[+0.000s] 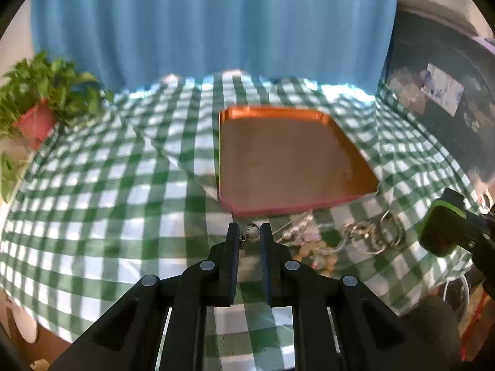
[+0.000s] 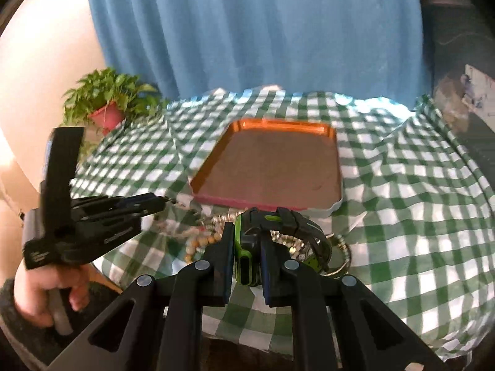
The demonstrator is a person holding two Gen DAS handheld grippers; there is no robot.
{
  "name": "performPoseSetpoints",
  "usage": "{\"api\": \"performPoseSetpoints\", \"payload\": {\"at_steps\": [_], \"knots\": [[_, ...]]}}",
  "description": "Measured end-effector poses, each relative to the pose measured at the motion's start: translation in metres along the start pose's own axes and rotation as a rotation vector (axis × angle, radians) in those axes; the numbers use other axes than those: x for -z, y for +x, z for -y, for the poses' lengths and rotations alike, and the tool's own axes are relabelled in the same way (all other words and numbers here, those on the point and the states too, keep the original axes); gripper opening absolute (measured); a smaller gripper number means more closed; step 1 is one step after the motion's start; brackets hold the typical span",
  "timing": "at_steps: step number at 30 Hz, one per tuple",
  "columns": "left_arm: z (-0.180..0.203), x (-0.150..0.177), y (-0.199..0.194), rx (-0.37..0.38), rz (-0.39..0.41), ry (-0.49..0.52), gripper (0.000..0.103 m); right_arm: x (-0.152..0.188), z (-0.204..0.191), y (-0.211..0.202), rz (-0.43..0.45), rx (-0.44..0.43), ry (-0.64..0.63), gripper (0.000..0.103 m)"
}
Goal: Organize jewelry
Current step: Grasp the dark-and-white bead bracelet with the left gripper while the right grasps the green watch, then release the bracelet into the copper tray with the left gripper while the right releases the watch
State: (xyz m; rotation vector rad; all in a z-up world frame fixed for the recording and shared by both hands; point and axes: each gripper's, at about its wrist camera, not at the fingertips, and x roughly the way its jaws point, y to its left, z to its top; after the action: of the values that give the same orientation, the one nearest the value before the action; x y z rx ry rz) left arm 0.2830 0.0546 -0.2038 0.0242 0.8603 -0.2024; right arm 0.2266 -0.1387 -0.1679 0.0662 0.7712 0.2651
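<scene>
Green-checked tabletop (image 1: 92,185), blue curtain (image 1: 216,24) behind. Orange tray (image 1: 290,154) bare; jewelry pile (image 1: 328,241) heaped just before its near edge. Right gripper (image 2: 246,241) clamping green-black watch (image 2: 247,247); left gripper (image 1: 250,235) narrow around small bead, grip unclear. Nearly everything left.

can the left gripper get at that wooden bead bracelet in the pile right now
Probably not right away. The left gripper seems closed on a small silver charm, so it would have to let that go first. Otherwise the wooden bead bracelet lies just to its right on the tablecloth, uncovered.
</scene>
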Motion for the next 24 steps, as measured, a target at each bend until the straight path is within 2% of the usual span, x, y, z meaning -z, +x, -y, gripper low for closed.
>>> {"api": "performPoseSetpoints", "payload": {"at_steps": [3, 6, 10, 12, 16, 21, 24], "knots": [[0.004, -0.007, -0.026, 0.016, 0.043, -0.029, 0.013, -0.006, 0.0, -0.01, 0.024, 0.018, 0.013, 0.013], [0.013, -0.01, -0.06, 0.036, 0.097, -0.037, 0.013, -0.012, 0.0, -0.028, 0.043, -0.002, 0.043, 0.013], [0.025, -0.011, -0.112, 0.086, 0.173, -0.038, 0.013, -0.013, -0.015, -0.07, 0.096, -0.011, 0.021, 0.013], [0.028, -0.007, -0.143, 0.152, 0.207, -0.056, 0.013, -0.012, -0.024, -0.09, 0.112, -0.008, 0.013, 0.013], [0.037, 0.006, -0.19, 0.186, 0.278, -0.046, 0.013, -0.003, -0.045, -0.127, 0.151, -0.015, -0.011, 0.013], [0.047, 0.024, -0.23, 0.213, 0.329, -0.014, 0.013, 0.014, -0.064, -0.164, 0.191, -0.032, -0.043, 0.013], [0.053, 0.032, -0.24, 0.212, 0.339, -0.001, 0.013, 0.022, -0.072, -0.173, 0.194, -0.033, -0.061, 0.013]]}}
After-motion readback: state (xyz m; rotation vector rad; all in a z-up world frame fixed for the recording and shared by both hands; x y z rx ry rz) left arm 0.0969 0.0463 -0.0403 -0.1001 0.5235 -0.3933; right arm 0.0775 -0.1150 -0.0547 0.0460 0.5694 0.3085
